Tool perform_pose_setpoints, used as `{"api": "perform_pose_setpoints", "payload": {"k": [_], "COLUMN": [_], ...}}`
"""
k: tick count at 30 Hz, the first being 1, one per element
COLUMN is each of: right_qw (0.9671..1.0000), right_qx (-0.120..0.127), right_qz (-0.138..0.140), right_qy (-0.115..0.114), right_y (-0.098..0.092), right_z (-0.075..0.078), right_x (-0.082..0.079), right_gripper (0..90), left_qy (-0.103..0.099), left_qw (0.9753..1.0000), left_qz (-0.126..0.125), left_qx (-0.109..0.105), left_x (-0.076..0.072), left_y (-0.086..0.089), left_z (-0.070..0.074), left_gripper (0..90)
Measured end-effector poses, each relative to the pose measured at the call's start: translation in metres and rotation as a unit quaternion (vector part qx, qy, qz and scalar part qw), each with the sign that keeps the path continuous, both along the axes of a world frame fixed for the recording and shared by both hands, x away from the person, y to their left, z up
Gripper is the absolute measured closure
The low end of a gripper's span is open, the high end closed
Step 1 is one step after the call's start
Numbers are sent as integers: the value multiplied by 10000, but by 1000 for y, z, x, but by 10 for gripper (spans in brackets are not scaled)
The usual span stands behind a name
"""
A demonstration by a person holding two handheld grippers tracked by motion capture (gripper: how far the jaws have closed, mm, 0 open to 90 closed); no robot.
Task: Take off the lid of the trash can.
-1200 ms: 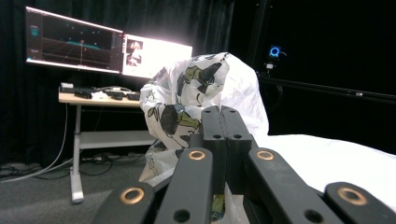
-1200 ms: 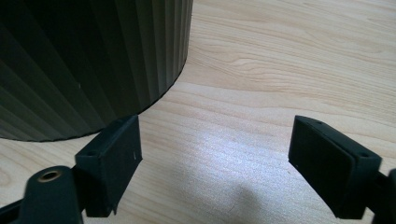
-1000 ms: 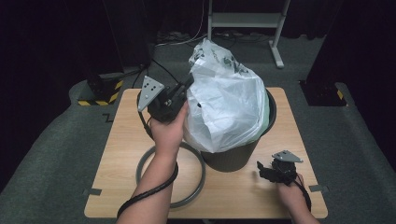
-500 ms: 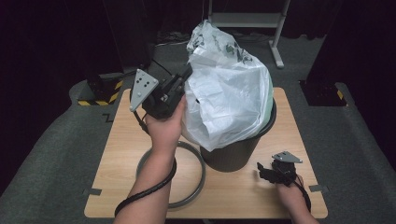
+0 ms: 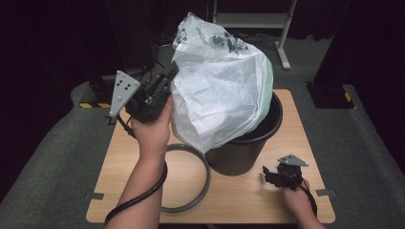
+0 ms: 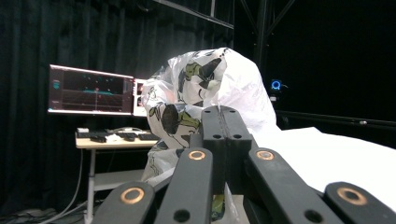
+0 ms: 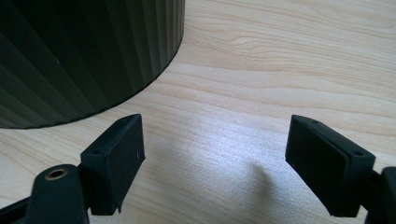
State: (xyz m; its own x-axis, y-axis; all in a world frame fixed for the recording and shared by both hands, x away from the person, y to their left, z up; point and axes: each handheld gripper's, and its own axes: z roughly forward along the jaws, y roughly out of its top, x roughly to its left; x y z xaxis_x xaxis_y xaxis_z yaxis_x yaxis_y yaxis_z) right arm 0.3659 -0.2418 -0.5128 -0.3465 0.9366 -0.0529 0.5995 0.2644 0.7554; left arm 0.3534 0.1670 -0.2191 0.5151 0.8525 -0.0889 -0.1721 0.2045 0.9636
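Wooden table (image 5: 291, 119), dark curtained room

black curtains (image 6: 28, 37), grey carpet (image 5: 43, 176), perhaps dim

Right gripper (image 7: 215, 163) low over bench (image 7: 280, 60), fingers (image 7: 116, 158) spread wide, nothing between them. Light wood grain runs across view. Dark ribbed bin (image 7: 79, 51) stands upper left, base resting on bench, near left finger, not touching. Soft shadow on wood between fingers.
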Motion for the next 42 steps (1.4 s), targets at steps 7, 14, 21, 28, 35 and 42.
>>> {"api": "perform_pose_setpoints", "payload": {"k": [7,14,21,28,35,42], "right_qw": [10000,10000,10000,10000,10000,10000], "right_qx": [-14,-9,-3,3,-39,-51], "right_qz": [31,12,-1,-25,33,64], "right_qy": [15,-4,-31,-44,-64,-34], "right_y": [1,0,-1,0,3,6], "right_z": [-1,0,0,0,-1,-2], "right_x": [1,2,4,5,7,8], "right_gripper": [202,202,203,204,206,206], "left_qy": [-152,-273,-308,-298,-381,-338], "left_qw": [9998,9995,9992,9988,9980,9976], "left_qz": [86,132,242,374,496,609], "left_qx": [-43,-52,-49,-48,-87,-8], "left_x": [-7,-12,-15,-21,-29,-37], "left_y": [9,11,18,30,43,54], "left_z": [13,24,29,30,37,38], "left_gripper": [900,900,900,900,900,900]}}
